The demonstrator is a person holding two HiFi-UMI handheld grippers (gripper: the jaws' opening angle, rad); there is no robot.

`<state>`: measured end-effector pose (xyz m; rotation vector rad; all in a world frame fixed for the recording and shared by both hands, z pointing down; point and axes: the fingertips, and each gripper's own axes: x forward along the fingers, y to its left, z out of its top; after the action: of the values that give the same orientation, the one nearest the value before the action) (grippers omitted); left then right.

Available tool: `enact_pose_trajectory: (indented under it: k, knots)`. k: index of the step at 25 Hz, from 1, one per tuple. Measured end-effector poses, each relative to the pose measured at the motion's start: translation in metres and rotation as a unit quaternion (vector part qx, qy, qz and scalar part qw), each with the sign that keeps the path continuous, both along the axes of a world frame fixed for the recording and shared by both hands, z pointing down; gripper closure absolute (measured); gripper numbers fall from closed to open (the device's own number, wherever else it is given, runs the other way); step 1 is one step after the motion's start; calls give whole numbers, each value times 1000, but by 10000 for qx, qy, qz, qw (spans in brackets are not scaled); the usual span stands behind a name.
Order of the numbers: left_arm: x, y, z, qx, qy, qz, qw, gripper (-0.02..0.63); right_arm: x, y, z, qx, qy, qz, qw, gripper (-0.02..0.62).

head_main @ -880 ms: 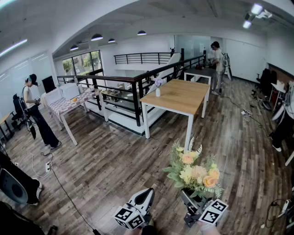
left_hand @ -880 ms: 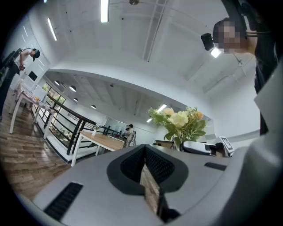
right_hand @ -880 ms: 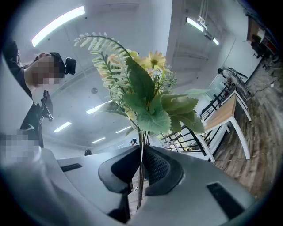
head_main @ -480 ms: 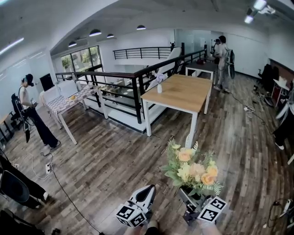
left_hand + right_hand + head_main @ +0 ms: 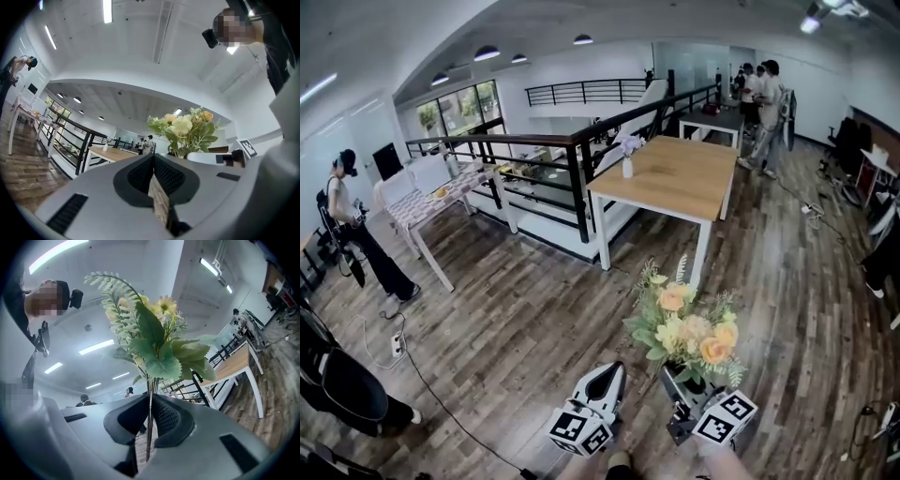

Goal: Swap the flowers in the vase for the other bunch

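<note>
Peach and cream-yellow blooms crowd the bunch (image 5: pixel 688 330), set among broad serrated green leaves, small greenish filler sprigs and a pale feathery frond that rises above the rest; the heads sit close together in a rounded dome, the deepest orange ones on its right side; the bunch stands roughly upright above the wood-plank floor (image 5: pixel 516 319), near the bottom of the head view; its thin green stems (image 5: pixel 149 397) run down between the dark ribbed pads of the right gripper (image 5: pixel 682 382), which is clenched on them, so the bouquet is carried by that gripper alone; from the right gripper view the leaves fan out just above the jaws and a yellow daisy-like flower shows at the top; the left gripper (image 5: pixel 607 375) is just beside it on the left, apart from the bunch, its jaws pressed together with nothing between them; well apart, across the floor, a small white vase (image 5: pixel 627 169) stands upright on the light wooden table (image 5: pixel 684 183), close to the edge nearest the black railing (image 5: pixel 578 178); it holds a few pale lilac-white flowers (image 5: pixel 628 143).
</note>
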<state>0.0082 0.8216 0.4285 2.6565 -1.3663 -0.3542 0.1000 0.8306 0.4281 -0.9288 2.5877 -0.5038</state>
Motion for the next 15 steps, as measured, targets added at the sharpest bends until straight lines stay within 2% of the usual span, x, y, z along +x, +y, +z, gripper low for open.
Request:
enact_pose_trajectory:
  k: [10, 15]
  knots:
    - [-22, -67, 6, -45, -50, 210, 9998, 595, -37, -68, 5, 43, 235, 211, 9995, 548]
    - [-33, -89, 12, -72, 29, 316, 9995, 595, -46, -88, 12, 26, 160, 311, 9994, 548]
